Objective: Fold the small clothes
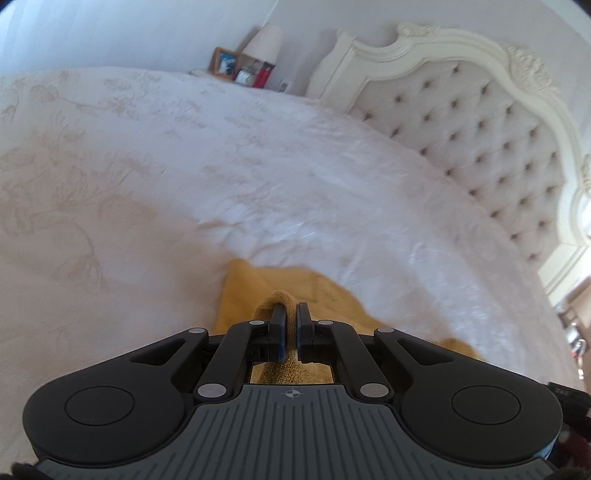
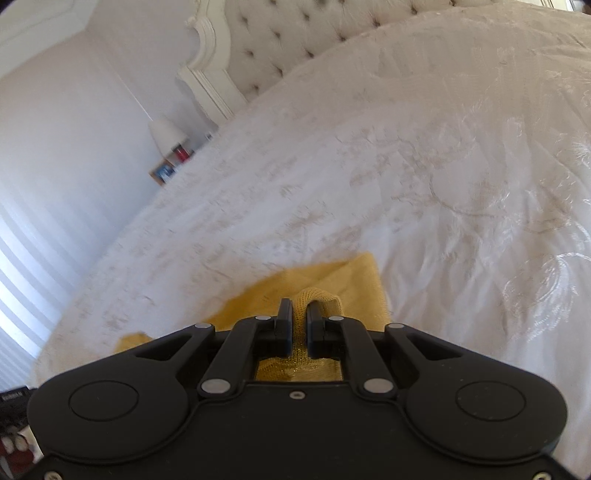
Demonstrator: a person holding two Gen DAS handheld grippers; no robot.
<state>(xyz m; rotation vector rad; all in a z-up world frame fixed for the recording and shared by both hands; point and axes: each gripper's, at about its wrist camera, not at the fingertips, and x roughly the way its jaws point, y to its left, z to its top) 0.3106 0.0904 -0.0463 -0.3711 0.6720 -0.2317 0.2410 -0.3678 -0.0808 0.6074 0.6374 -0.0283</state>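
Note:
A small mustard-yellow knit garment [image 1: 280,284] hangs over the white bedspread [image 1: 184,166]. My left gripper [image 1: 291,308] is shut on a bunched edge of it, the knit pinched between the jaws. In the right wrist view the same yellow garment [image 2: 332,280] spreads below my right gripper [image 2: 298,304], which is shut on another fold of it. Most of the garment is hidden under the gripper bodies.
A tufted cream headboard [image 1: 480,122] stands at the bed's far right and shows in the right wrist view too [image 2: 288,33]. A bedside shelf with a lamp [image 1: 262,40], a picture frame [image 1: 223,62] and small items sits beyond the bed. White blinds [image 2: 22,258] are at left.

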